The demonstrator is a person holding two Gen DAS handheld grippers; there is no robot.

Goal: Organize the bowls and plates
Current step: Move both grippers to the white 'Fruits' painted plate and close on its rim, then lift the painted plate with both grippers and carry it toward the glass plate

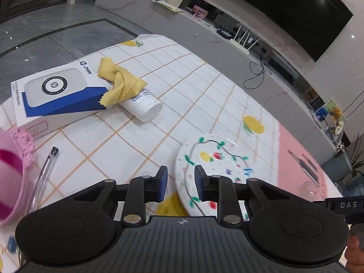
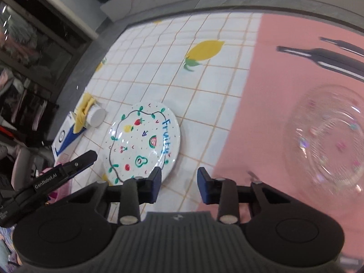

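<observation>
- Left gripper [image 1: 180, 183]: jaws parted, nothing between them; hovering over the near-left rim of the fruit-pattern plate [image 1: 212, 157], right pad above the plate face, left pad outside the rim
- Right gripper [image 2: 179, 185]: jaws apart and empty, above the tablecloth [image 2: 204, 95] just near-right of the plate [image 2: 142, 143]
- Plate lies flat on the gridded white part of the cloth, right beside the pink section
- Clear glass bowl [image 2: 327, 141] sits on the pink section, right of the plate and well apart from it; blurred, contact with cloth not resolvable
- Pink cup [image 1: 10, 177] at the near-left edge of the left view; pen [image 1: 46, 166] beside it
- Far left: white-and-blue box [image 1: 52, 95], yellow cloth [image 1: 120, 83], white tube [image 1: 143, 105]; not task items
- Judgement: approach step, left gripper lining up on the plate rim; nothing yet picked up or stacked
- Next move likely needs the left jaws lowered to straddle the rim, then closed; thin, glazed edge may slip
</observation>
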